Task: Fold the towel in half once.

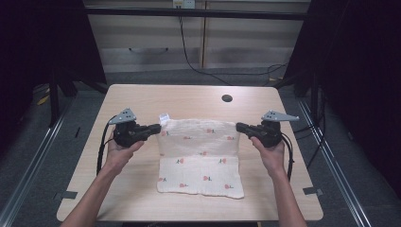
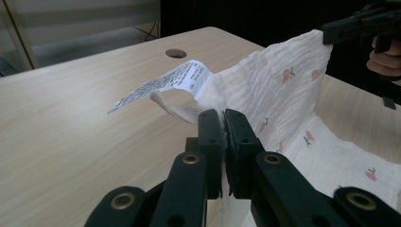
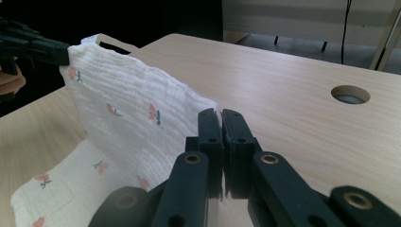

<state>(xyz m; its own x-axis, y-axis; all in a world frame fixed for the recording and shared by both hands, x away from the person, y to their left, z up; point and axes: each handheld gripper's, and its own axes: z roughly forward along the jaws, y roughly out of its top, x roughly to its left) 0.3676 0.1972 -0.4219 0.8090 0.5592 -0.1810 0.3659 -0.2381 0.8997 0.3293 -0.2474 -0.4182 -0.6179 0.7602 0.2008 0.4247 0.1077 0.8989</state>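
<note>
Holding up the far edge of a cream cloth, a person stands at the near side of a light wooden table with a black gripper in each hand. The left gripper pinches the far left corner of the cloth, and its two jaws are pressed tight together on the fabric, as the left gripper view shows up close. The right gripper pinches the far right corner in the same way, with its jaws squeezed shut on the edge of the cloth. The cloth has small pink and green fruit pictures printed on it. Its far part is lifted off the table and hangs like a little wall between the two grippers, while its near part lies flat on the table, close to the front edge. A white paper label with tiny black print sticks out from the left corner of the cloth, just beside the left gripper's jaws, and it points up and away from the cloth. The words on it are too small to read. A round dark hole sits in the table top, beyond the cloth and a bit to the right. No box, bowl or basket can be seen on the table. The left hand and the right hand reach in from the near side. Black cables hang down the pale wall behind the table.
</note>
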